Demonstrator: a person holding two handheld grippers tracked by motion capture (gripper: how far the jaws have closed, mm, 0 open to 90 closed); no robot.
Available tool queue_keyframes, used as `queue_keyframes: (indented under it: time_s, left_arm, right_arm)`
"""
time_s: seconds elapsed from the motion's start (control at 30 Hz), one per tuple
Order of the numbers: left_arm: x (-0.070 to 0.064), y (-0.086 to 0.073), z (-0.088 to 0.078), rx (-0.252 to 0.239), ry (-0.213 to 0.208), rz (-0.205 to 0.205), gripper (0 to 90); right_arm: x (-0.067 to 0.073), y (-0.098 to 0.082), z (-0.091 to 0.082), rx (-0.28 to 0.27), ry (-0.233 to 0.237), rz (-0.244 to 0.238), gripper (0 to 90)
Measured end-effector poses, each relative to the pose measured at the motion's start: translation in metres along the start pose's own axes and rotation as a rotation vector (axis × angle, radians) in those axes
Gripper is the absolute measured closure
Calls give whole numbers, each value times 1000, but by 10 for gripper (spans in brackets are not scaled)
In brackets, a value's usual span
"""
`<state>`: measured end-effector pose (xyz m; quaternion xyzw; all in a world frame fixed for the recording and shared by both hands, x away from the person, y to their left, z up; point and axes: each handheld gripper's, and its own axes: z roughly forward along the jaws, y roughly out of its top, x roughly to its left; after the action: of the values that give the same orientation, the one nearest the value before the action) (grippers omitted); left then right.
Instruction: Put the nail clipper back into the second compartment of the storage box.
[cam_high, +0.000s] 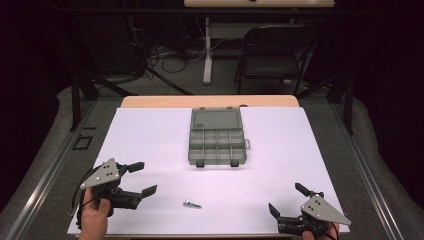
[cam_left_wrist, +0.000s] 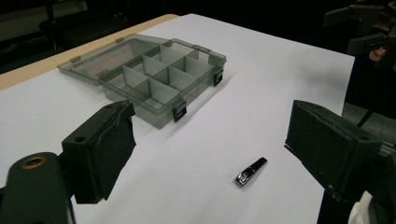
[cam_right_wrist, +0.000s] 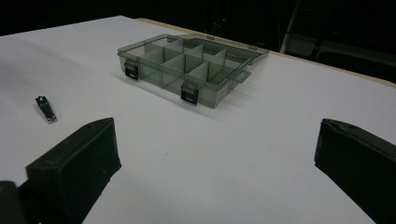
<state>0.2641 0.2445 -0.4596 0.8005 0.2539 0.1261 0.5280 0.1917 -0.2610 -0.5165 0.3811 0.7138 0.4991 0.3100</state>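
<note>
1. Looking down from the high view, I see a small shiny nail clipper (cam_high: 192, 204) lying flat on the white sheet (cam_high: 150, 140), close to the near edge and a bit left of the middle.
2. My left gripper (cam_high: 142, 179) is near the near left corner. Its jaws are wide apart and hold nothing.
3. My right gripper (cam_high: 286, 200) is near the near right corner. Its jaws are wide apart too, and empty.
4. The clipper lies to the right of the left gripper and a little closer to the near edge. I think the left one is nearer to it; the right one is well apart from it.
5. The clipper's long side runs mostly along the near edge, tipped a little. In the left gripper view it sits between the two jaws, farther out on the sheet.
6. An open grey box (cam_high: 217, 137) with small empty compartments sits past the middle, toward the far edge.
</note>
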Motion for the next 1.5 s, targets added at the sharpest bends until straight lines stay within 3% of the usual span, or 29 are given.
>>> queue_keyframes:
  time_s: [0.37,0.53,1.17,1.33,1.5]
  left_arm:
    - [5,14,15,49,-93,-48,151]
    - [8,20,22,87,-96,-53,150]
    - [6,36,60,330,-156,-5,144]
    - [4,36,70,373,-178,18,75]
    - [1,32,80,426,-161,55,5]
  right_arm:
    - [0,-1,2,11,11,1,0]
    - [0,-1,2,10,11,7,0]
    - [-1,-2,3,16,19,13,0]
    - [-1,-1,3,18,20,13,0]
    - [-1,-2,3,21,24,15,0]
